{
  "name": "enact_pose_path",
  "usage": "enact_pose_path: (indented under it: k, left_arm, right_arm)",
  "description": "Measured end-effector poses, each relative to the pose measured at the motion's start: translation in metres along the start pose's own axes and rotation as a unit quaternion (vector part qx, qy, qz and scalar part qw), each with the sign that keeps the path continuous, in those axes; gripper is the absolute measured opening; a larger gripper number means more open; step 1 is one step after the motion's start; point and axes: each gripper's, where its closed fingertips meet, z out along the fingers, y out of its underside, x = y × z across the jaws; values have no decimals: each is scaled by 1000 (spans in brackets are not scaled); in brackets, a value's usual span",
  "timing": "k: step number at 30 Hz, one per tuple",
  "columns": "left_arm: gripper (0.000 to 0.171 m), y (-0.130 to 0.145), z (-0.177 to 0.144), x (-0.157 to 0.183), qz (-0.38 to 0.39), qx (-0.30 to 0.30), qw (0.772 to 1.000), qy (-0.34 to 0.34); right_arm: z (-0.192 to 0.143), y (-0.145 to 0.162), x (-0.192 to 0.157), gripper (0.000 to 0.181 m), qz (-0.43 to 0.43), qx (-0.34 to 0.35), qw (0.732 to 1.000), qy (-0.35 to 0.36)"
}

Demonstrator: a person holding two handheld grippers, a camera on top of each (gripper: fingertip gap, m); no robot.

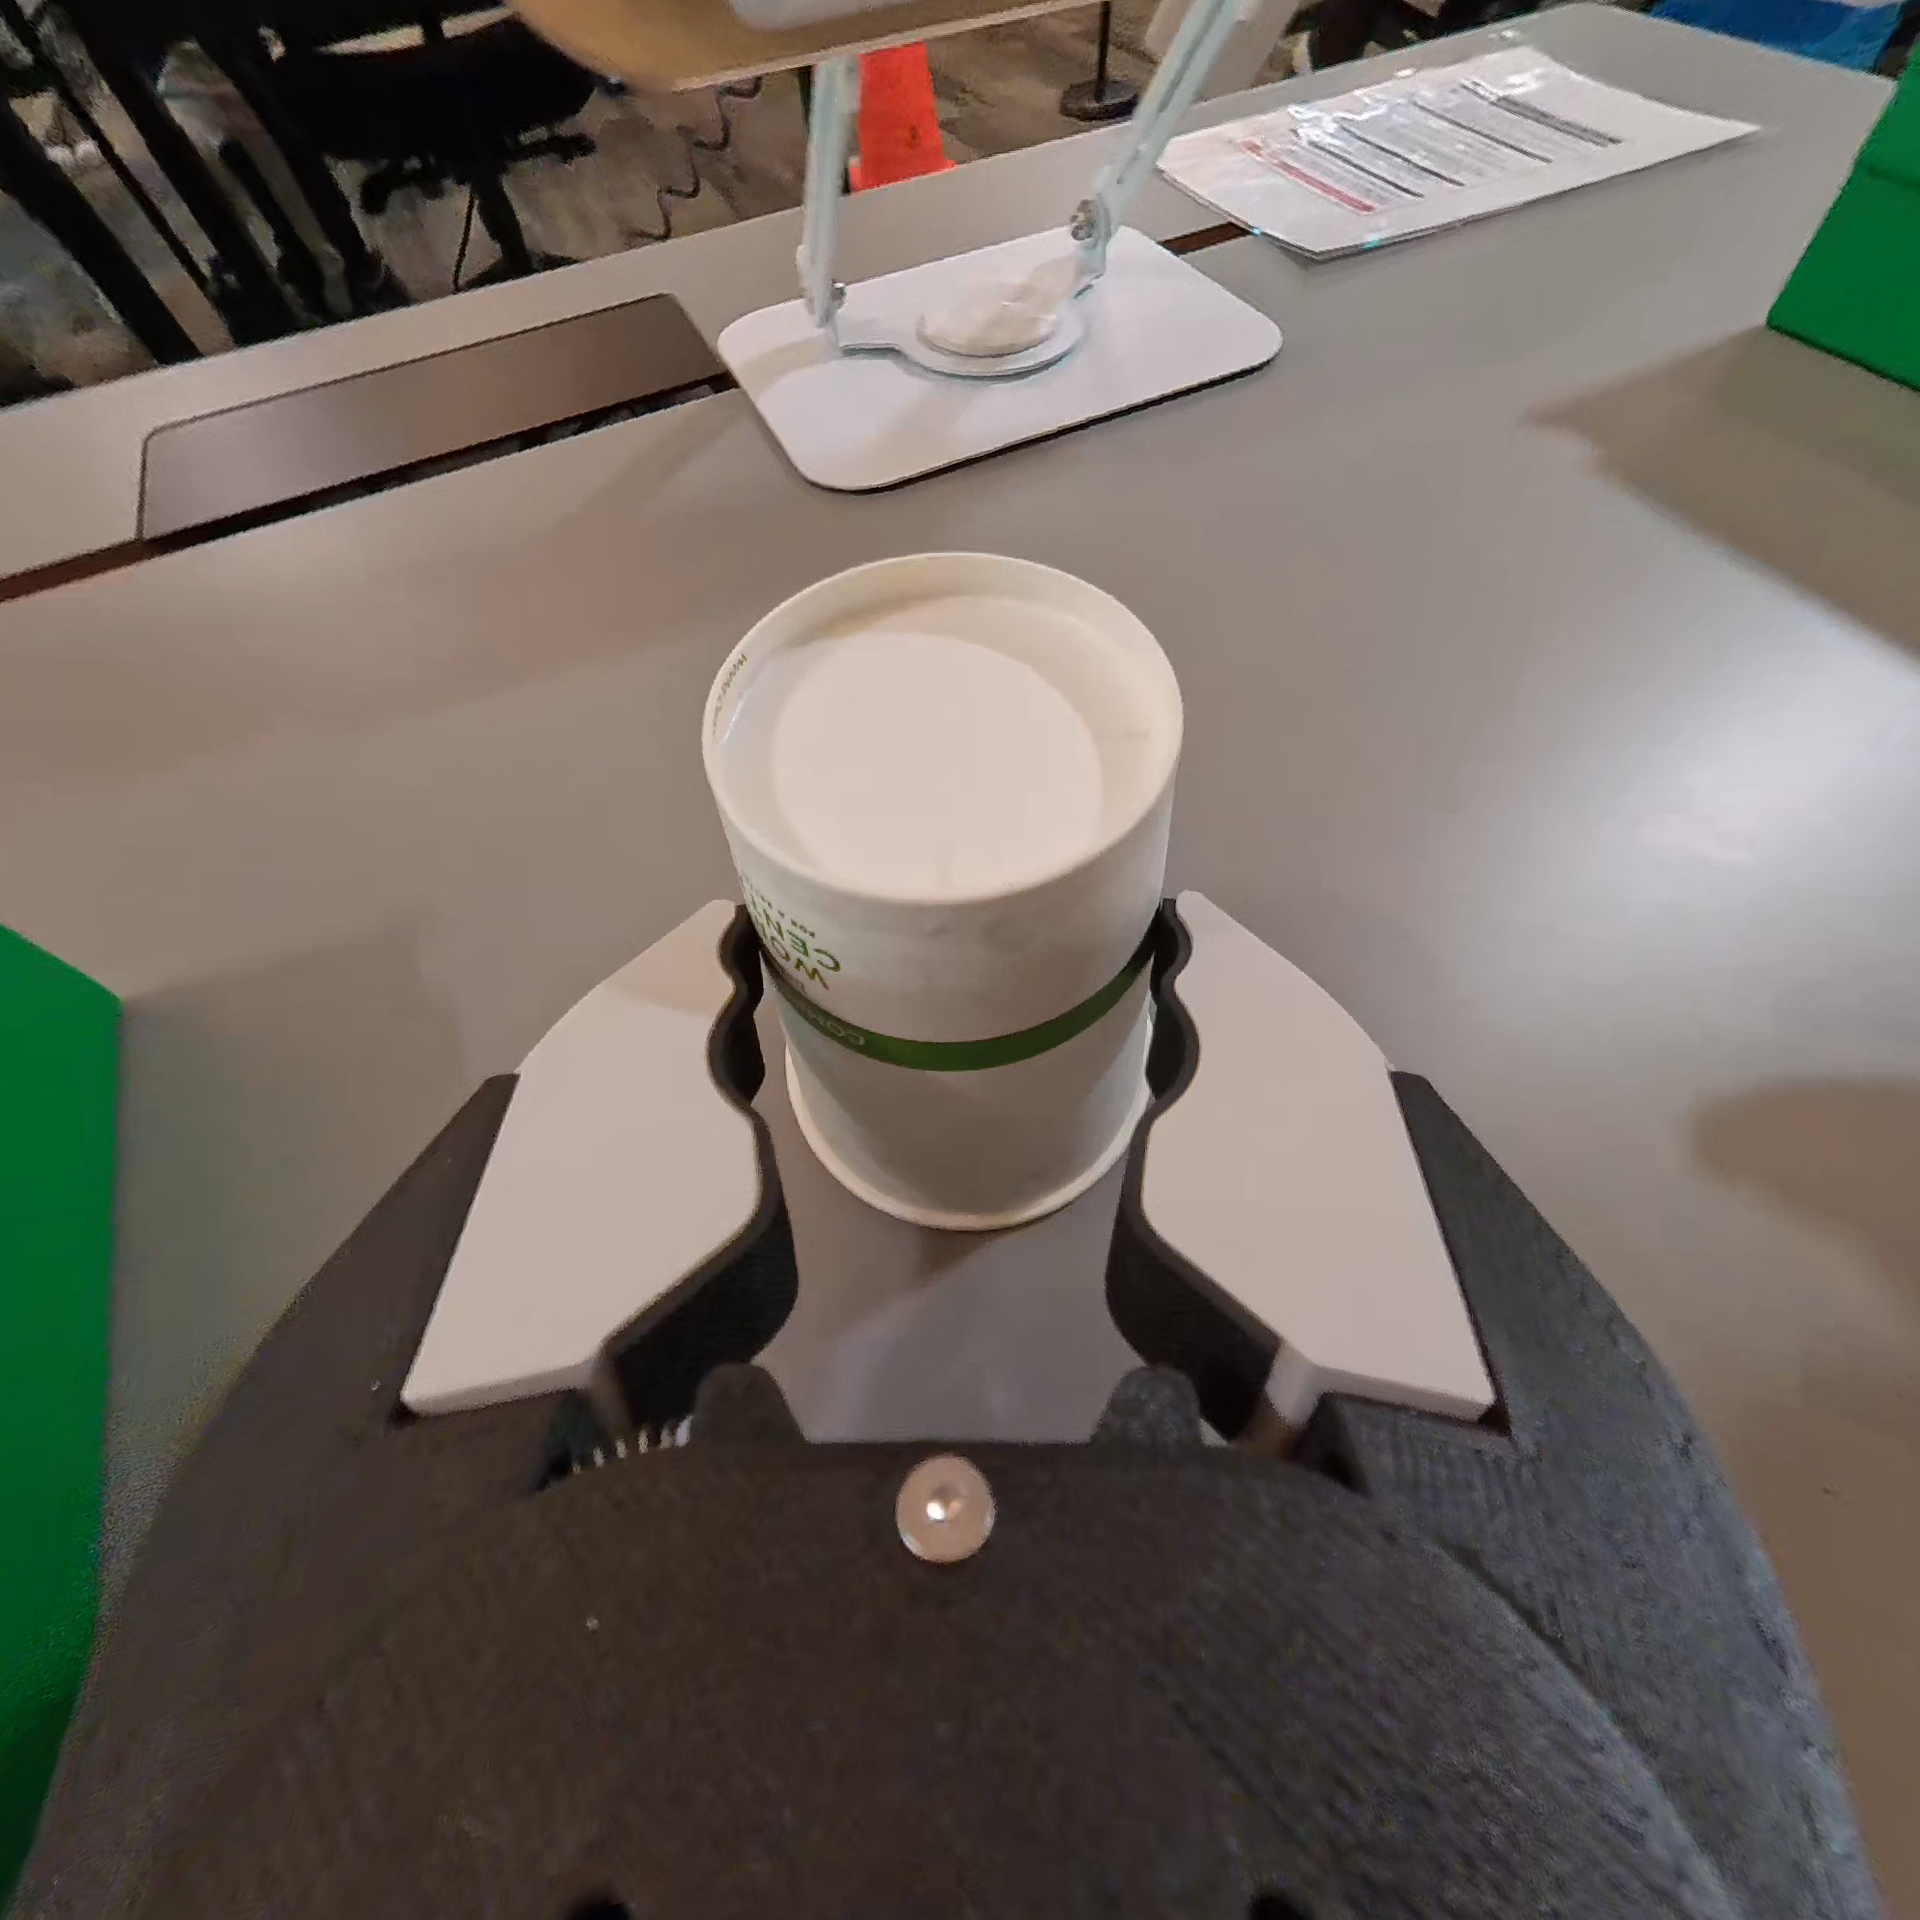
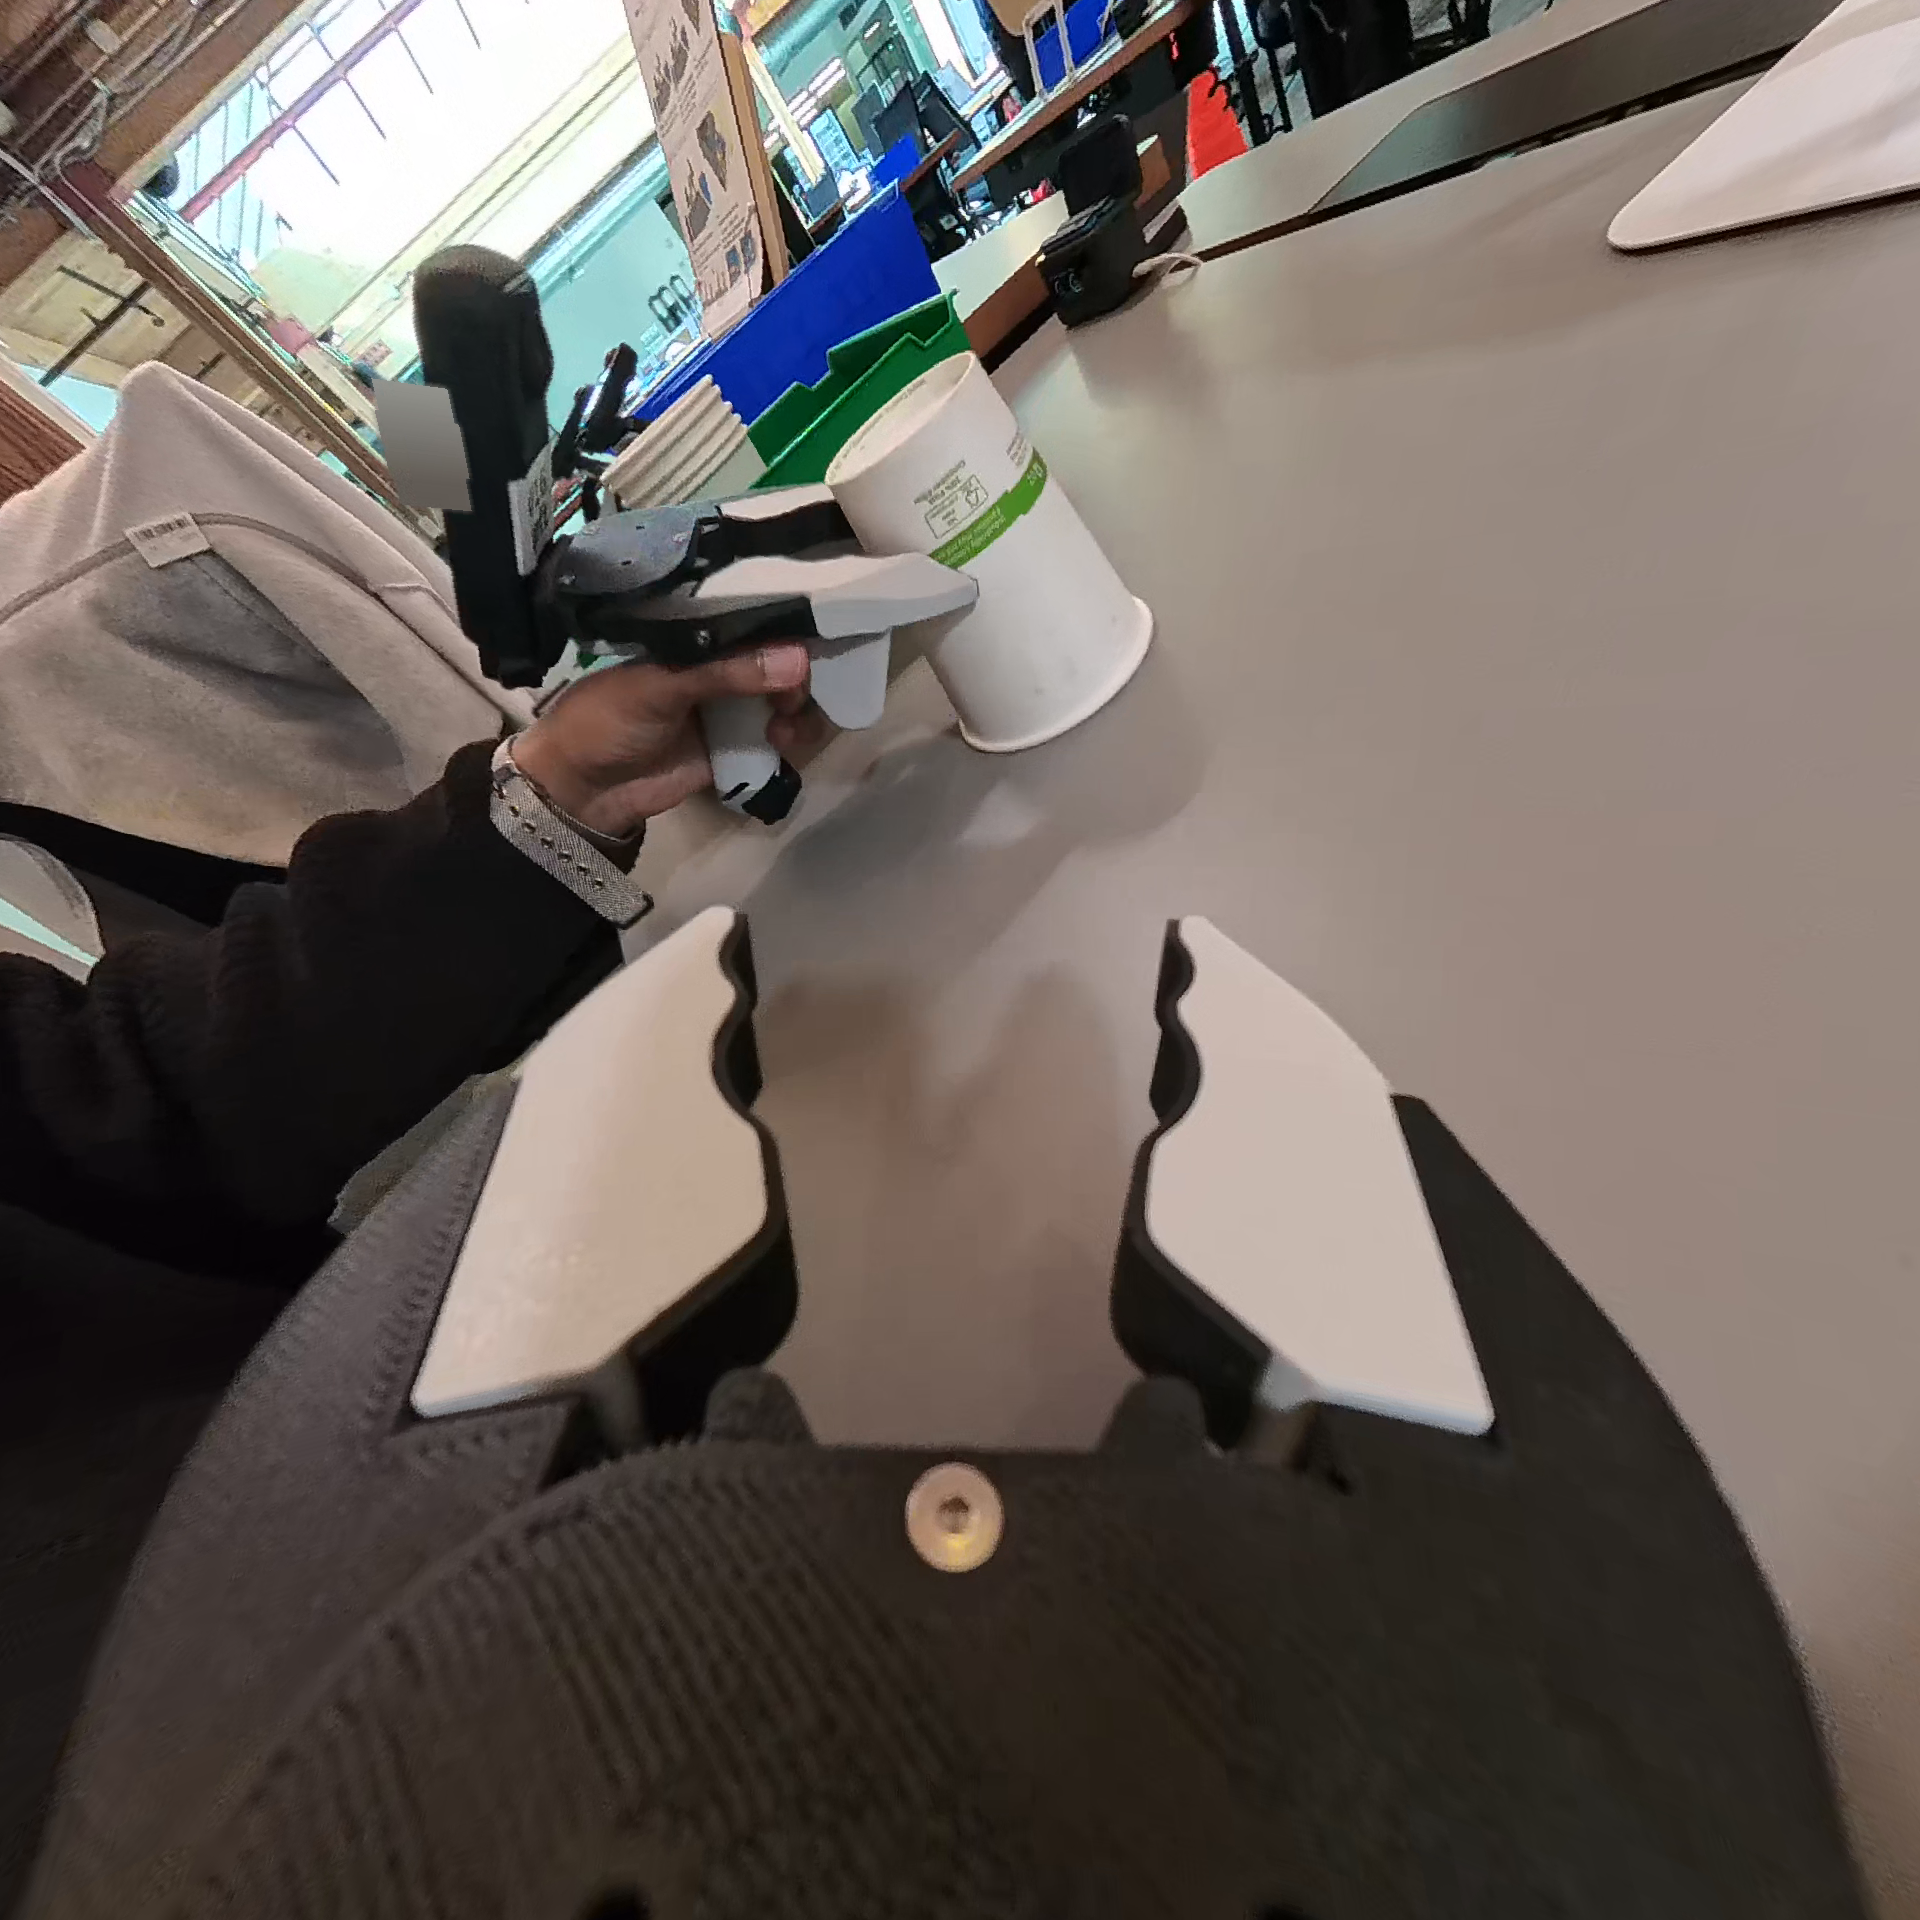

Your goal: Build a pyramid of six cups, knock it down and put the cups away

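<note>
- The left gripper (image 1: 956, 1023) has its fingers closed around an upside-down paper cup (image 1: 951, 894), rim down on the grey table (image 1: 416, 748); the inner pads touch both sides, probably to keep it steady.
- The right gripper (image 2: 956, 1039) is wide open and empty, low over the table, well apart from the cup (image 2: 1003, 566).
- The cup carries a green band and green print.
- A green bin (image 2: 862, 400) stands behind the cup.

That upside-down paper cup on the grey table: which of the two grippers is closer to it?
Left. The left gripper has its fingers on either side of the paper cup. The right gripper hangs open over bare table, well apart from it.
</note>
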Motion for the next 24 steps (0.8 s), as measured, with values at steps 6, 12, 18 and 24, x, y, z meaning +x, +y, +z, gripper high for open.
enact_pose_path:
  k: [6, 12, 18, 24]
  left_arm:
    - [75, -2, -1, 11, 38, 1, 999, -5]
    - [76, 5, 0, 7, 19, -8, 1000, 2]
    - [81, 14, 4, 7, 51, -25, 998, -9]
    - [81, 13, 3, 7, 40, -23, 999, -5]
  right_arm:
    - [2, 1, -2, 75, 6, -4, 1000, -8]
    - [4, 3, -3, 75, 0, -10, 1000, -8]
    - [6, 4, -4, 75, 1, -14, 1000, -11]
    - [6, 5, -7, 75, 2, -16, 1000, -16]
